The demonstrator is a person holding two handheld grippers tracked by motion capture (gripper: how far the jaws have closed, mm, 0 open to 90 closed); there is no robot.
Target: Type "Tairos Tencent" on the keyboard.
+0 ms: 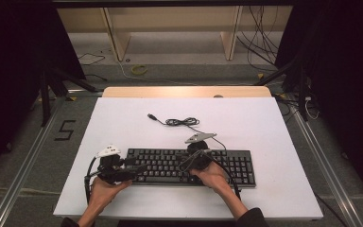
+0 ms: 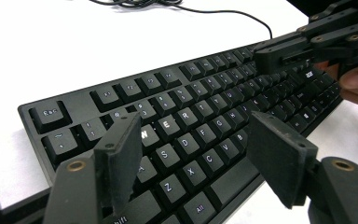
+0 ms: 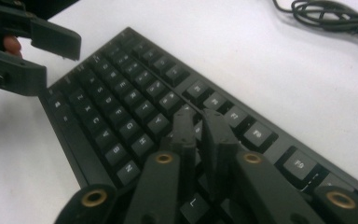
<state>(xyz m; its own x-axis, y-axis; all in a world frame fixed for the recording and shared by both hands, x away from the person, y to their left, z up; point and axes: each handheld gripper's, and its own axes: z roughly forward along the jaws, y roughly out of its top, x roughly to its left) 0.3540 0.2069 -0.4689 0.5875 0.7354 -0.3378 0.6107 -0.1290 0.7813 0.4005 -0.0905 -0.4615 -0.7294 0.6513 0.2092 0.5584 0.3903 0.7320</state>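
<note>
Because my right gripper (image 3: 199, 140) hung with its jaws pressed together, holding nothing, just above the keyboard (image 1: 189, 165) lying along the near edge of the table (image 1: 123, 123), I judged a careless dip could strike neighbouring keys. My left gripper (image 2: 196, 154) stood spread wide over the letter keys, empty.
</note>
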